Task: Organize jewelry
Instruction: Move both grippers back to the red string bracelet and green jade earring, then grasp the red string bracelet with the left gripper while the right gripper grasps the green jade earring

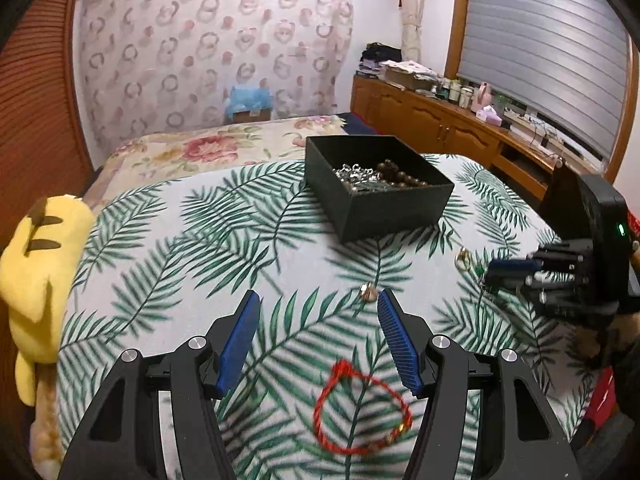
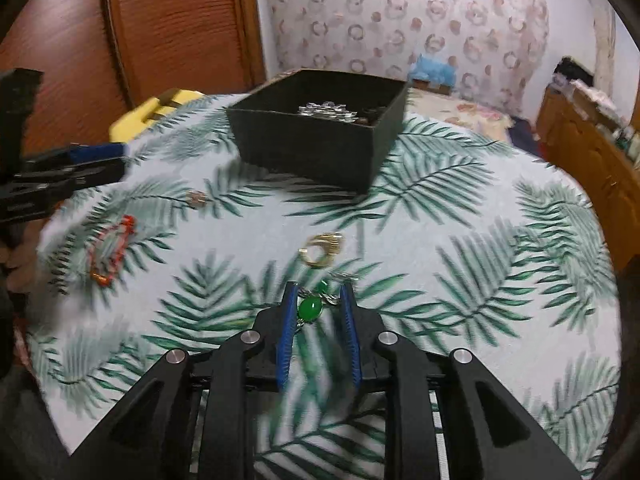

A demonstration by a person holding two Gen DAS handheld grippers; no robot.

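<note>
Your left gripper point(image 1: 318, 312) hangs with jaws apart over the red cord bracelet point(image 1: 362, 408) on the leaf-print cloth point(image 1: 168, 248). Your right gripper point(image 2: 318, 294) is narrowed around the green-stone piece point(image 2: 310, 309) — whether it pinches, I cannot tell. The black box point(image 2: 320, 152) sits beyond.

In the left wrist view, bare cloth point(image 1: 168, 280) fills the centre and left. The black box point(image 1: 376, 188) blocks the upper centre; the right gripper point(image 1: 490, 272) crowds the right edge.
</note>
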